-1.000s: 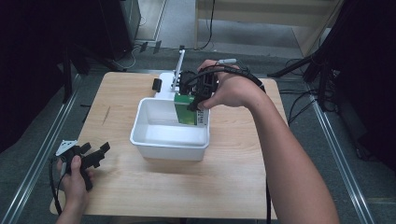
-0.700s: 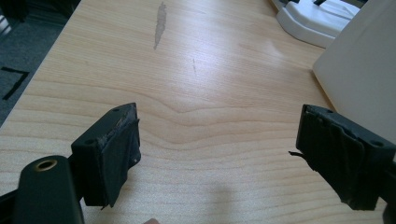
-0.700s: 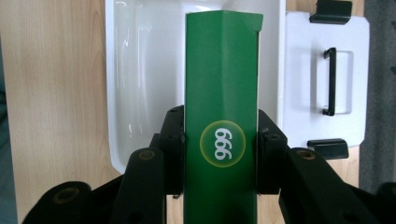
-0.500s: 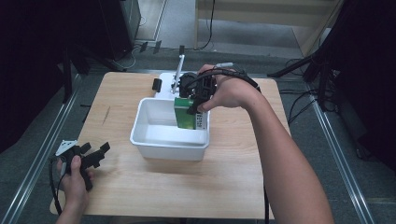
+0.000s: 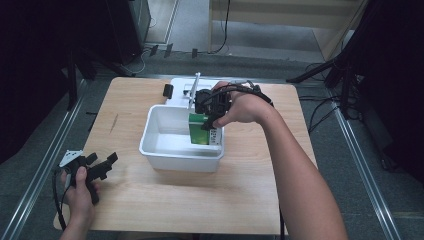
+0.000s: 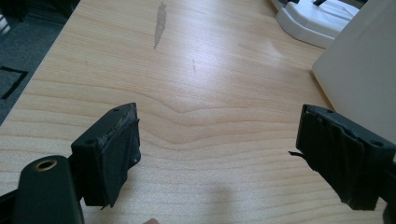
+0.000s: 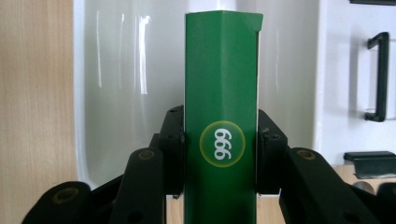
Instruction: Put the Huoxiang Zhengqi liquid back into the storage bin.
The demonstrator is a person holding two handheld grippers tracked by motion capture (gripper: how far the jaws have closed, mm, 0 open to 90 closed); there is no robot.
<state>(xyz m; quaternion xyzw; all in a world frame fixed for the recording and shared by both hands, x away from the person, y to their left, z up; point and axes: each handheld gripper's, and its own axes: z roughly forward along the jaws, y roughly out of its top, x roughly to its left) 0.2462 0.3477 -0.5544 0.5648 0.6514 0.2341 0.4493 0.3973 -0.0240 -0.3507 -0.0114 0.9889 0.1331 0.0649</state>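
Here, the right claw grips a green carton over the white tub.

Seen from the right gripper view, both black jaws press the carton's sides beside its round "999" mark, with the tub's glossy inside behind it. The carton stands at the tub's right end, near the middle of the wooden tabletop. The left claw rests spread wide and empty at the tabletop's near left corner, well apart from the tub.

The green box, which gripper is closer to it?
The right. The right gripper is shut on the green box, holding it over the white tub. The left gripper sits open, far off near the table's left corner.
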